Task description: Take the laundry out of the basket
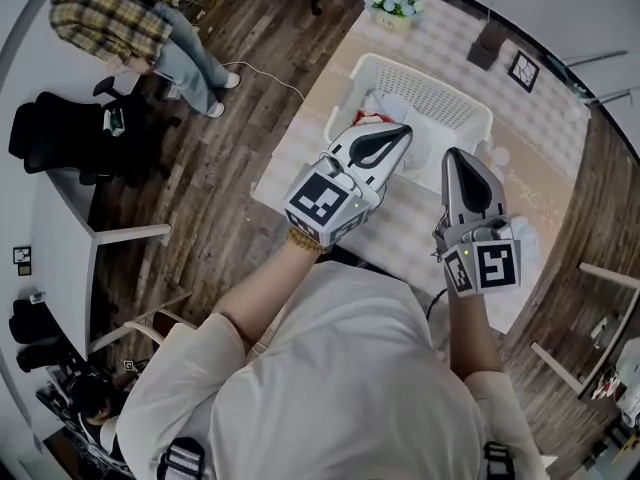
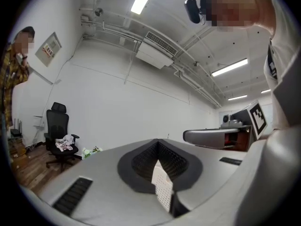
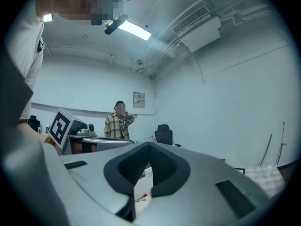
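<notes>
A white slatted laundry basket (image 1: 447, 96) stands on the table, with white laundry (image 1: 392, 106) and a bit of red cloth (image 1: 367, 118) inside it. In the head view my left gripper (image 1: 404, 131) is shut and held level, its tip over the basket's near left rim by the laundry. My right gripper (image 1: 455, 155) is shut too, its tip at the near right rim. Neither holds anything. Through the closed jaws of the left gripper (image 2: 158, 147) only a sliver of the basket's mesh (image 2: 162, 186) shows. The right gripper (image 3: 149, 147) likewise shows a white and red sliver.
The table (image 1: 545, 183) has a checkered cloth, with a flower pot (image 1: 393, 2), a dark box (image 1: 487, 44) and a marker card (image 1: 524, 70) at its far side. A person in a plaid shirt (image 1: 125, 18) stands at left, near a black office chair (image 1: 60, 133) and a white desk (image 1: 68, 218).
</notes>
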Demonstrator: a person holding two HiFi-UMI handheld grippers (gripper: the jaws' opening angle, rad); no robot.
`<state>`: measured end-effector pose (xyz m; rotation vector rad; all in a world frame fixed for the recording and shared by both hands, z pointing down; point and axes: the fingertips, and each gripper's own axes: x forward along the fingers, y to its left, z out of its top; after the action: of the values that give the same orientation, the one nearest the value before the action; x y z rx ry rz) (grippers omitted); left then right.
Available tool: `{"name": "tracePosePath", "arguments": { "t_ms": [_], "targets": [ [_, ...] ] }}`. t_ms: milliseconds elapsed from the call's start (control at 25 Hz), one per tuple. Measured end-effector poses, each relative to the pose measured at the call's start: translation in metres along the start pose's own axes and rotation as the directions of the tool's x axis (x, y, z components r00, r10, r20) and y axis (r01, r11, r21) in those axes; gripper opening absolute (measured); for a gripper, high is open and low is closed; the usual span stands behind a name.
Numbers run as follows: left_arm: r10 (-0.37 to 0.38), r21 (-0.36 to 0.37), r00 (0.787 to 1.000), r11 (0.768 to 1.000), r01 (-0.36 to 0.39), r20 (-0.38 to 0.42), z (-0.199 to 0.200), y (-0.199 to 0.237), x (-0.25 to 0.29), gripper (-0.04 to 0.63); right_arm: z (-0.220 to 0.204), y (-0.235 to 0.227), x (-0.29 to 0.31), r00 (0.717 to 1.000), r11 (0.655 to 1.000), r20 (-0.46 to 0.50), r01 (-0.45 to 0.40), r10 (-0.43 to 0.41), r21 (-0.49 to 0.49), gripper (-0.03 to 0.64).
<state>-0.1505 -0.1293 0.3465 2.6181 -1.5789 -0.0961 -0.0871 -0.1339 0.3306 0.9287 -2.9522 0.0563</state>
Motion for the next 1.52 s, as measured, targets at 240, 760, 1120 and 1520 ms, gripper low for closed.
{"name": "tracePosePath", "arguments": {
  "t_ms": [240,760,1120,1520],
  "targets": [
    [0.018,0.005,1.000,1.000,-0.018,-0.018,-0.014,0.036,0.043,0.025,-0.014,-0.057,0.039,0.997,0.997,0.020,0.075,-0.074,-0.013,0.005],
    [0.074,0.031,0.994,0.997,-0.071,-0.084,-0.038,0.126,0.132,0.025,-0.031,-0.154,0.118,0.980,0.976,-0.006,0.199,-0.200,-0.086,0.005],
    [0.095,0.029,0.982,0.995,-0.092,-0.162,-0.071,0.152,0.146,0.025,-0.046,-0.185,0.129,0.968,0.967,-0.062,0.237,-0.243,-0.095,0.003],
    [0.055,0.169,0.970,0.985,-0.015,-0.237,-0.074,0.140,0.157,0.025,-0.062,-0.183,0.132,0.960,0.961,-0.128,0.228,-0.249,-0.158,0.003]
  ]
}}
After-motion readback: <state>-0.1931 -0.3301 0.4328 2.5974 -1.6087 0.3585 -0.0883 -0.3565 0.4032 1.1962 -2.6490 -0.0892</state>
